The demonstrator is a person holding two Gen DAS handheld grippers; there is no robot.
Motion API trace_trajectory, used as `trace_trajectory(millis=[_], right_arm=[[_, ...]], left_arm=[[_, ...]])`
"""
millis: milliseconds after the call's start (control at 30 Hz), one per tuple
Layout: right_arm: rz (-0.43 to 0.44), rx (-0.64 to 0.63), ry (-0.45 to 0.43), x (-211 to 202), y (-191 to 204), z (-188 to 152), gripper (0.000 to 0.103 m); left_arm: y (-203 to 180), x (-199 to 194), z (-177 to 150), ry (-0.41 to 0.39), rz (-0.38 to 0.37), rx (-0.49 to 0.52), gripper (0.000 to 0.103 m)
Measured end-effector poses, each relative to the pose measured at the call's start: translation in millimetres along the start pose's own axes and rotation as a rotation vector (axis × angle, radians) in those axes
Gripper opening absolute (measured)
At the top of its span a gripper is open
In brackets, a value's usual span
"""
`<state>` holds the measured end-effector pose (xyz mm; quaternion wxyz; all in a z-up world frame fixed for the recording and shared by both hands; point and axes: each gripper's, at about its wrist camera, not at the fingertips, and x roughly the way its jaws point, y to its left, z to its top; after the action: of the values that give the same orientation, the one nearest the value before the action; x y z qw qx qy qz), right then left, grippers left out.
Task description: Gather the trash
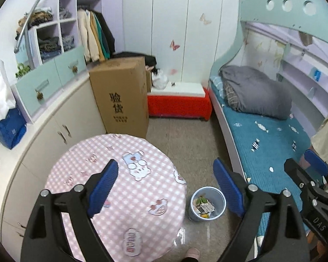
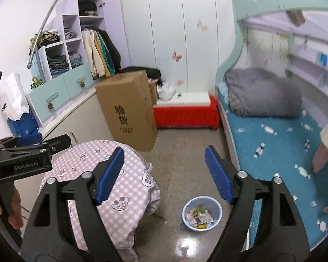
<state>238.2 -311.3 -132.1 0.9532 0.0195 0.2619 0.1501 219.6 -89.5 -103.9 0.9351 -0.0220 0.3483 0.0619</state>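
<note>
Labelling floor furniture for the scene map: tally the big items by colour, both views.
Brown: 1, cardboard box
Red: 1, bench
Pink: 1, table
Blue: 2, bin and bed
Total: 5

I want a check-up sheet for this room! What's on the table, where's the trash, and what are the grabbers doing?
Surface: round table in a pink checked cloth; nothing seen on top.
Job's things: blue bin on the floor between table and bed, holding paper scraps and a green leaf.
Clutter: cardboard box behind the table; white plastic bag on the red bench.
Grippers: left hand-held gripper open, empty; right hand-held gripper open, empty.
Cables: nothing seen.
Surroundings: bed with grey blanket; shelves of clothes; white cabinets.
</note>
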Motion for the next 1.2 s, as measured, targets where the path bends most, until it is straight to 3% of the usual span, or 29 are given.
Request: trace_trajectory(millis=[200,500,1200], right_arm=[[-0.029,0.011,-0.057,-49,45,-25,0.081],[-0.052,0.023,-0.085,-92,88,-46,0.085],[-0.058,0.031,-0.105,-123,101,-58,0.086]], left_arm=[[31,-52,-27,-0.08,-0.038,0.045,0.089],[56,-102,-55,-0.135,-0.08,0.068,0.089],[60,-128,-69,-0.169,-0.104,0.085,0.089]])
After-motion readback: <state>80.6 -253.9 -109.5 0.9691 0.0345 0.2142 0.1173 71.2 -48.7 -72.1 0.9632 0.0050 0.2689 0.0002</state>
